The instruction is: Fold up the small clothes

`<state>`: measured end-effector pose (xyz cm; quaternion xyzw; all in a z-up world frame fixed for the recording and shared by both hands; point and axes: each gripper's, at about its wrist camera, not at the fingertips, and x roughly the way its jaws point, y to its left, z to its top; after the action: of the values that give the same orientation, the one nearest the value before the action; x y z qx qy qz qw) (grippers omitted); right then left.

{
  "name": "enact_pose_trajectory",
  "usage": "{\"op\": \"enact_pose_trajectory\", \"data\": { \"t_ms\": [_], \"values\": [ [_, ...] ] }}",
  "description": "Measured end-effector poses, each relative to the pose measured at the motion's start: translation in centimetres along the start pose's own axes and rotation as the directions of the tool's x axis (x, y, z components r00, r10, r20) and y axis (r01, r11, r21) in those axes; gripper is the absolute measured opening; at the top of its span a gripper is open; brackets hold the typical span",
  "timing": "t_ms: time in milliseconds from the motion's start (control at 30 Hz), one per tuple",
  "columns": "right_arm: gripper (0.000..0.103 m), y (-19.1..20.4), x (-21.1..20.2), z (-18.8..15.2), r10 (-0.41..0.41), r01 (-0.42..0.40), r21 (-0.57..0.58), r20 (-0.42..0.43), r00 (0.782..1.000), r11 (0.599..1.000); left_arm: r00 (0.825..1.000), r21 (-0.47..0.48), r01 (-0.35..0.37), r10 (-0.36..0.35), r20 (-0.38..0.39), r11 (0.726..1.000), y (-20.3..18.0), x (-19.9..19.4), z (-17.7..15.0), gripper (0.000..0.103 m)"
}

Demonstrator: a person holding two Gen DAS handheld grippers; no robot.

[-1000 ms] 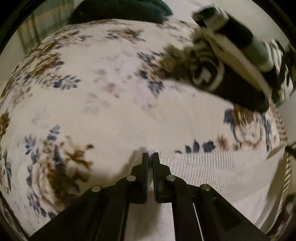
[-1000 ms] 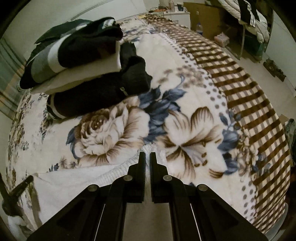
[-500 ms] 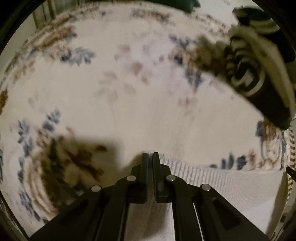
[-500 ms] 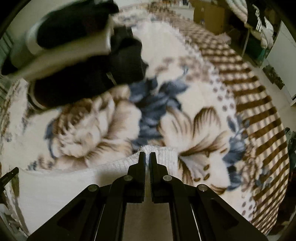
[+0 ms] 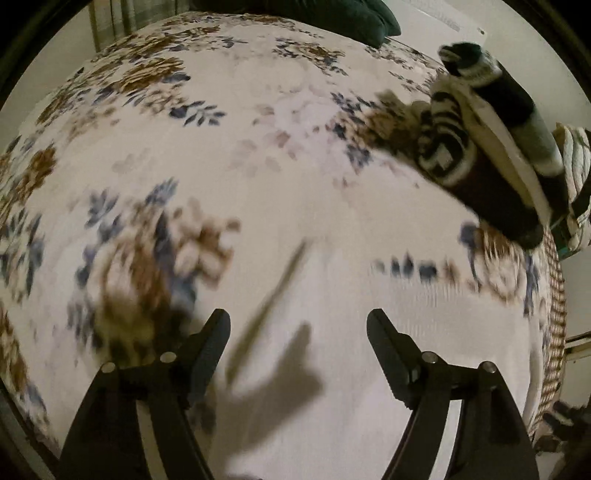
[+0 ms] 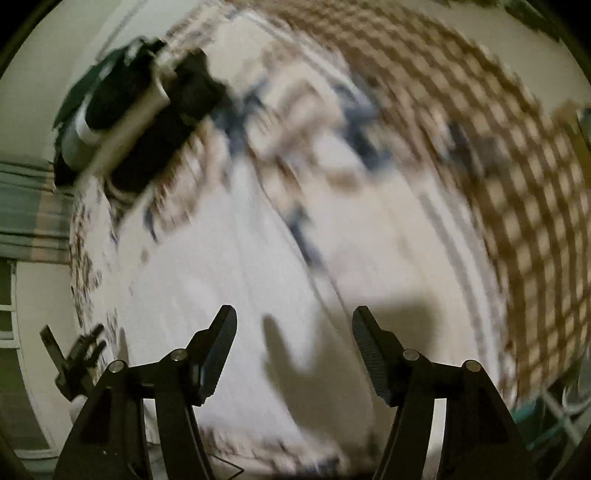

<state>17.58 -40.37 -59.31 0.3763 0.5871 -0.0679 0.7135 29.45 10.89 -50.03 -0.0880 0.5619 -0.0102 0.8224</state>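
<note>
A white ribbed garment (image 5: 369,350) lies flat on the floral blanket (image 5: 221,155), below both grippers. It also shows in the right wrist view (image 6: 207,295), blurred by motion. My left gripper (image 5: 298,325) is open and empty just above the garment. My right gripper (image 6: 294,321) is open and empty above the same garment. A stack of folded black and white clothes (image 5: 491,147) sits at the far right of the left wrist view and at the upper left of the right wrist view (image 6: 136,114).
The blanket has a brown checked border (image 6: 517,184) toward the bed's right edge. A dark green pillow (image 5: 332,18) lies at the far end of the bed. The left gripper (image 6: 77,354) shows at the lower left of the right wrist view.
Both grippers were shut on the garment's edge and have opened and let it go. Both cameras have lifted and swung; the garment now lies flat beneath them.
</note>
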Motion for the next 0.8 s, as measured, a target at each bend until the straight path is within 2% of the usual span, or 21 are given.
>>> {"op": "enact_pose_trajectory", "data": {
  "t_ms": [100, 167, 200, 233, 267, 333, 433, 533, 600, 667, 700, 733, 767, 800],
  "values": [
    [0.067, -3.1, 1.7, -4.0, 0.031, -0.026, 0.064, -0.067, 0.997, 0.998, 0.999, 0.003, 0.001, -0.001, -0.046, 1.000, -1.2, -0.9, -4.0, 0.075],
    [0.060, -5.3, 3.3, -5.9, 0.080, -0.067, 0.140, -0.092, 0.993, 0.988, 0.996, 0.004, 0.022, -0.022, -0.085, 1.000, -2.0, -0.6, -6.1, 0.075],
    [0.030, -6.4, 4.2, -6.9, 0.139, -0.119, 0.188, -0.098, 0.985, 0.975, 0.994, 0.017, 0.020, -0.018, -0.110, 1.000, -2.6, -0.2, -7.2, 0.075],
    [0.008, -7.3, 5.0, -7.8, 0.181, -0.151, 0.237, -0.108, 0.978, 0.960, 0.991, 0.032, 0.020, -0.016, -0.136, 0.999, -3.1, 0.2, -8.2, 0.075],
    [0.008, -7.8, 5.2, -8.4, 0.205, -0.171, 0.268, -0.105, 0.973, 0.948, 0.986, 0.049, 0.028, -0.020, -0.164, 0.998, -3.7, 0.7, -9.2, 0.075],
    [0.007, -8.2, 4.0, -9.5, 0.220, -0.201, 0.260, -0.044, 0.975, 0.944, 0.984, 0.099, 0.019, -0.001, -0.181, 0.995, -4.8, 1.4, -10.6, 0.075],
    [0.003, -10.1, 1.8, -9.9, 0.126, -0.128, 0.276, 0.025, 0.992, 0.952, 0.980, 0.156, -0.004, 0.034, -0.194, 0.988, -5.6, 2.4, -11.6, 0.075],
    [0.003, -10.9, 2.3, -9.5, 0.073, -0.070, 0.244, -0.006, 0.997, 0.967, 0.980, 0.173, -0.011, 0.045, -0.195, 0.985, -5.8, 2.7, -11.6, 0.075],
    [0.004, -10.1, 2.7, -9.6, 0.158, -0.145, 0.216, -0.044, 0.987, 0.966, 0.981, 0.173, -0.010, 0.044, -0.191, 0.985, -5.9, 2.4, -11.4, 0.075],
    [0.010, -9.4, 2.8, -9.6, 0.190, -0.174, 0.215, -0.056, 0.980, 0.961, 0.981, 0.175, -0.008, 0.042, -0.190, 0.984, -6.0, 2.2, -11.3, 0.075],
    [0.019, -9.6, 2.6, -9.9, 0.190, -0.173, 0.222, -0.059, 0.980, 0.960, 0.981, 0.178, -0.008, 0.042, -0.190, 0.984, -5.9, 2.0, -11.3, 0.075],
    [0.033, -9.9, 2.5, -10.2, 0.189, -0.173, 0.234, -0.046, 0.981, 0.957, 0.981, 0.180, -0.008, 0.043, -0.192, 0.984, -5.9, 2.0, -11.3, 0.075],
    [0.039, -10.5, 2.2, -10.6, 0.180, -0.167, 0.244, -0.028, 0.983, 0.955, 0.980, 0.184, -0.009, 0.045, -0.193, 0.983, -6.0, 2.1, -11.2, 0.075],
    [0.040, -10.7, 2.1, -11.0, 0.155, -0.146, 0.229, -0.021, 0.988, 0.962, 0.980, 0.186, -0.008, 0.045, -0.193, 0.983, -6.0, 2.1, -11.2, 0.075]
  ]
}}
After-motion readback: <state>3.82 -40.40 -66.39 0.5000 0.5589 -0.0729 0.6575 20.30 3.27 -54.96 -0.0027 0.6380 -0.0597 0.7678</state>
